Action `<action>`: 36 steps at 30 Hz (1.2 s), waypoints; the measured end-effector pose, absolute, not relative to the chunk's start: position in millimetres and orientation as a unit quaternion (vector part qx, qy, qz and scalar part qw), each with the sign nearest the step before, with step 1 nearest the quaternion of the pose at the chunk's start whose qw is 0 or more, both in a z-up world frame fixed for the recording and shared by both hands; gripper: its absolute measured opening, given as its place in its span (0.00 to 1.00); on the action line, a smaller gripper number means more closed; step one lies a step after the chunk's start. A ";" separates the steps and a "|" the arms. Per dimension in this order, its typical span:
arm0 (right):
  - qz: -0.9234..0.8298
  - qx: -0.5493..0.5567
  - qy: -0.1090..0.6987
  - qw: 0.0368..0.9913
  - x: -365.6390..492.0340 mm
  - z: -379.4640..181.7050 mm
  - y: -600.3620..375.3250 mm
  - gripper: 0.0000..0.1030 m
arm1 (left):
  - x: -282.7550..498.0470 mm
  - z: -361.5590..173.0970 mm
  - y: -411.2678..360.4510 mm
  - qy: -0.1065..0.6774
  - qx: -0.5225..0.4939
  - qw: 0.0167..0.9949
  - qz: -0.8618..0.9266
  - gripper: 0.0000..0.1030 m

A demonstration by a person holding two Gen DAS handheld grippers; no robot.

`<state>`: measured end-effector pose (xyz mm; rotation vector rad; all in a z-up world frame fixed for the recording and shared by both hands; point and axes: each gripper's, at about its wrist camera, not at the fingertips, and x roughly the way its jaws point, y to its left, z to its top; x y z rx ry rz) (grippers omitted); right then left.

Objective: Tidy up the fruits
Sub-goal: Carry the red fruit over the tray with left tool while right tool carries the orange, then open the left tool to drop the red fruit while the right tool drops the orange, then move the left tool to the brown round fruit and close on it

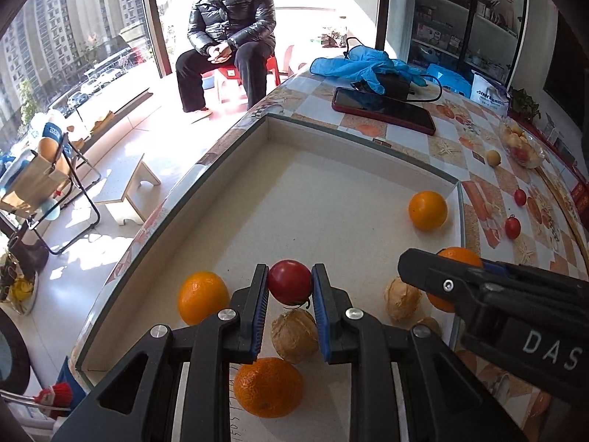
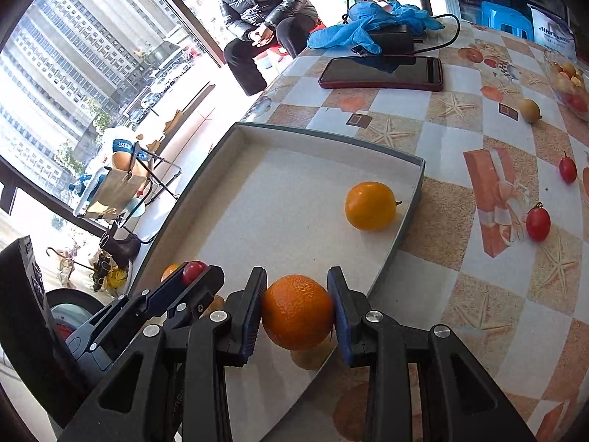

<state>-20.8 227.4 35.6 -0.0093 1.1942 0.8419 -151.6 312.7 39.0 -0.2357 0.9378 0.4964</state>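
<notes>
My left gripper [image 1: 290,276] is shut on a small red tomato [image 1: 289,281], held just above the white floor of a shallow tray [image 1: 331,191]. Three oranges [image 1: 202,297] [image 1: 268,386] [image 1: 427,210] and papery brown husked fruits [image 1: 294,337] [image 1: 402,298] lie in the tray. In the right wrist view my right gripper [image 2: 296,294] is shut on an orange [image 2: 297,311] over the tray's near right edge. That view has the left gripper's fingers [image 2: 206,280] at the left, with the tomato [image 2: 194,270] between them.
On the patterned tablecloth right of the tray lie two cherry tomatoes [image 2: 538,223] [image 2: 567,169] and a small yellow fruit [image 2: 529,110]. A glass bowl [image 2: 552,70] of fruit stands behind them. At the far end are a phone [image 2: 383,73] and blue gloves [image 2: 368,22]. A seated person [image 1: 228,37] faces the table.
</notes>
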 end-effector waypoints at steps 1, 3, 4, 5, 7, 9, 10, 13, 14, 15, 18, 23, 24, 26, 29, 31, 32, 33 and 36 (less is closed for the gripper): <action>0.385 -0.004 0.550 0.741 -19.9 32.2 228.6 0.35 | -151.6 36.9 311.7 0.448 -0.108 0.856 0.236 0.26; 0.386 -0.003 0.553 0.739 -19.2 28.7 229.0 0.35 | -151.5 34.9 310.5 0.450 -0.100 0.855 0.240 0.32; 0.389 0.000 0.553 0.737 -18.6 28.5 228.5 0.35 | -151.8 34.6 310.3 0.449 -0.098 0.855 0.242 0.41; 0.391 0.002 0.553 0.736 -18.6 29.0 228.4 0.35 | -152.6 34.9 310.4 0.445 -0.097 0.856 0.245 0.46; 0.394 -0.004 0.549 0.737 -18.3 30.8 229.0 0.36 | -156.1 37.9 311.1 0.436 -0.099 0.859 0.250 0.66; 0.397 -0.011 0.544 0.739 -20.9 33.3 230.6 0.58 | -158.9 41.5 312.3 0.428 -0.104 0.862 0.252 0.77; 0.400 -0.010 0.538 0.742 -23.2 35.8 231.0 0.69 | -160.0 43.2 312.8 0.424 -0.103 0.863 0.255 0.79; 0.400 -0.017 0.523 0.752 -27.5 45.9 228.2 0.71 | -161.3 43.8 314.8 0.426 -0.101 0.859 0.265 0.80; 0.398 -0.020 0.519 0.756 -28.2 49.0 225.3 0.72 | -161.8 43.0 315.8 0.430 -0.102 0.857 0.267 0.80; 0.395 -0.023 0.514 0.761 -28.4 51.9 220.6 0.79 | -162.9 42.1 316.9 0.433 -0.105 0.854 0.268 0.80; 0.381 -0.012 0.501 0.777 -26.9 58.0 192.5 1.00 | -164.4 42.4 316.3 0.444 -0.107 0.849 0.267 0.80; 0.328 0.005 0.511 0.794 -12.1 41.8 119.4 1.00 | -158.4 58.8 300.2 0.445 -0.102 0.856 0.242 0.80; 0.305 0.003 0.517 0.800 -7.5 35.3 102.1 1.00 | -155.1 63.5 294.2 0.444 -0.101 0.860 0.231 0.80; 0.248 -0.004 0.529 0.811 1.8 21.5 65.1 1.00 | -144.1 73.1 278.2 0.447 -0.095 0.867 0.200 0.80; 0.157 -0.027 0.532 0.832 13.0 5.2 8.2 1.00 | -118.8 82.3 249.7 0.460 -0.082 0.872 0.147 0.80; 0.103 -0.052 0.515 0.849 14.8 -1.0 -22.7 1.00 | -95.5 86.3 230.5 0.468 -0.072 0.872 0.122 0.80; 0.088 -0.060 0.506 0.856 14.7 -3.3 -35.0 1.00 | -81.4 87.4 220.6 0.471 -0.065 0.873 0.110 0.80; 0.089 -0.054 0.494 0.863 13.2 -2.9 -46.2 1.00 | -67.7 87.7 211.8 0.473 -0.059 0.873 0.102 0.80; 0.093 -0.046 0.468 0.878 7.0 -1.5 -62.0 1.00 | -24.8 84.7 186.2 0.476 -0.034 0.874 0.094 0.80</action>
